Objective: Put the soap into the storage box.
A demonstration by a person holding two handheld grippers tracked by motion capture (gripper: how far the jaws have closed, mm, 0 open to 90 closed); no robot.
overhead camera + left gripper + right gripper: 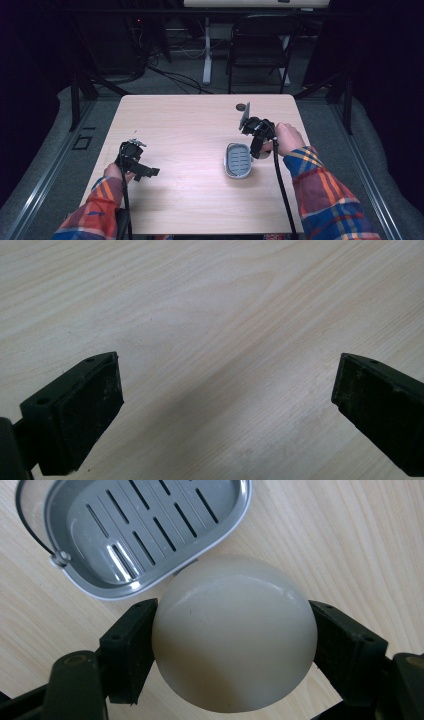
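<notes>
— Since the right tool (pixel 235 645) pinches the white ball (pixel 234 632) between both jaws, just beside the grey slotted tray (pixel 145 527), what is the careful way?

— I think: bring the ball over the tray's middle, lower it, then loosen slowly, because a round thing probably rolls.

— And the left tool (pixel 227 405)?

— It is spread wide over bare bench (pixel 210 300), well apart from the tray, holding nothing.

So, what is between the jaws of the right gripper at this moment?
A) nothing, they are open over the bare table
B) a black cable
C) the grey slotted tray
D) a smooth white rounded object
D: in the right gripper view the right gripper has both jaws pressed against a smooth white rounded object, and the grey slotted tray lies apart beyond it.
</notes>
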